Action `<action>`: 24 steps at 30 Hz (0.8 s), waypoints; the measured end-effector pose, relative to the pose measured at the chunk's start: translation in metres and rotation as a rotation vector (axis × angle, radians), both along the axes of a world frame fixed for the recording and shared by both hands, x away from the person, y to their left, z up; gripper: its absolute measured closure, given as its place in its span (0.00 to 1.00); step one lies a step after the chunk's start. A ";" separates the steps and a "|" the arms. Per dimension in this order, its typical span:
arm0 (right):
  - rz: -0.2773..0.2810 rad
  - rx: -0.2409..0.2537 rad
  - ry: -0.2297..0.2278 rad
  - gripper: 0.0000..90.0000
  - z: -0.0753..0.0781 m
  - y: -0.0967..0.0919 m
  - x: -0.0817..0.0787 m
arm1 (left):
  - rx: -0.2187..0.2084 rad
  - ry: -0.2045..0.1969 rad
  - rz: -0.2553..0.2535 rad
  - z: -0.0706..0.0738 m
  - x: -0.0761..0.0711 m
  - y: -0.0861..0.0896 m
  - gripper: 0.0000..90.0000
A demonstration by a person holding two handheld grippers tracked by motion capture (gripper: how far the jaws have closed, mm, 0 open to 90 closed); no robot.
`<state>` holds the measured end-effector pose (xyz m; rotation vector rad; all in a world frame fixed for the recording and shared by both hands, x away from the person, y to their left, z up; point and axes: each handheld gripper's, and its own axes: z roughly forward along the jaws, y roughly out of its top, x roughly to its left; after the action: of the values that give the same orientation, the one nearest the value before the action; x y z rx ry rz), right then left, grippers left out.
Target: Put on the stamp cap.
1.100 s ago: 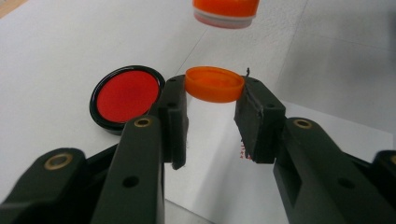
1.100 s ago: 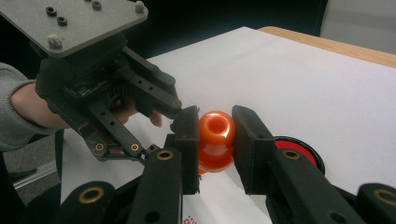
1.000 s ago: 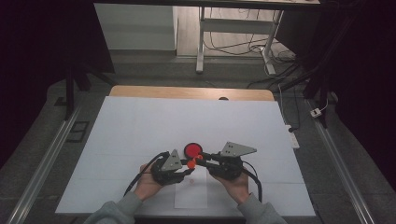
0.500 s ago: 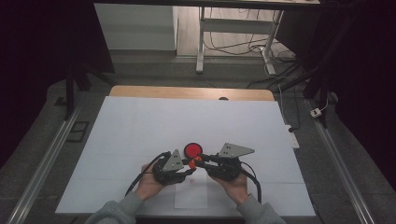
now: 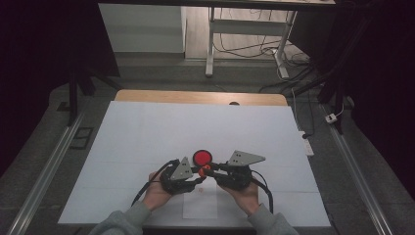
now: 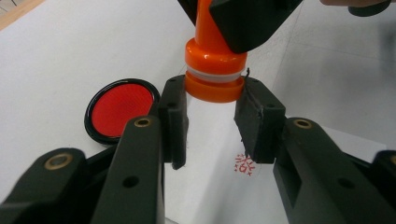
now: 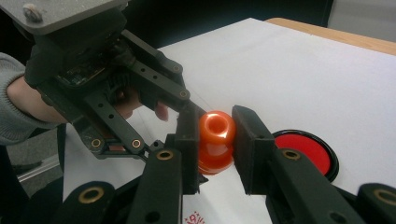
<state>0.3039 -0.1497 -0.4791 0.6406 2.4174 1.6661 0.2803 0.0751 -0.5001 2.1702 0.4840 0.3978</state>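
Near the bottom centre of the high view, both hand-held black two-jaw grippers met over a glossy orange plastic stamp point(image 5: 205, 170), above a white paper sheet point(image 5: 147, 142) covering the wooden table point(image 5: 147, 95).

Left gripper point(image 5: 199, 174): clenched on the stamp. Left gripper view put its pads point(image 6: 173, 119) against the wide lower collar of the stamp point(image 6: 215, 70), one each side, upper centre of frame. A pale ring ran round the stamp just above that collar.

Right gripper point(image 5: 209, 169): also clenched on the stamp, higher up. Right gripper view showed the rounded orange top point(image 7: 215, 140) pinched between its pads point(image 7: 246, 140), centre of frame, with the left gripper point(image 7: 187, 109) coming in from upper left and a grey-sleeved hand behind it.

So the stamp was grasped by both tools at once, base in the left, knob in the right, held just above the paper. Whether its face touched the sheet I could not tell.

Round red ink pad in a black rim point(image 5: 202, 157): flat on the paper, just beyond the grippers in the high view, lower left of the stamp in the left gripper view point(image 6: 120, 109), right of the jaws in the right gripper view point(image 7: 308, 149). Near the stamp, not touching it.

Small red stamped mark point(image 6: 243, 164) sat on the paper between the left jaws, lower right of centre; pattern too small to read.
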 end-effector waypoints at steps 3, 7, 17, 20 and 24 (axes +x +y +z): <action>0.003 -0.001 0.003 0.80 -0.001 0.000 0.000 | -0.003 0.000 0.000 0.000 0.000 0.000 0.71; 0.007 -0.003 0.003 0.80 -0.001 0.001 0.000 | -0.006 -0.002 0.002 0.000 0.000 0.000 0.71; 0.007 0.009 0.002 0.80 -0.001 0.001 -0.001 | -0.016 -0.017 0.004 0.001 -0.002 0.000 0.72; 0.007 0.017 0.000 0.80 -0.001 0.001 -0.001 | -0.022 -0.037 0.007 0.002 -0.003 0.000 0.72; 0.007 0.025 -0.002 0.80 0.000 0.000 -0.001 | -0.026 -0.044 0.011 0.002 -0.004 0.000 0.73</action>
<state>0.3025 -0.1497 -0.4787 0.6343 2.4043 1.7018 0.2762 0.0749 -0.4979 2.1300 0.4744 0.4418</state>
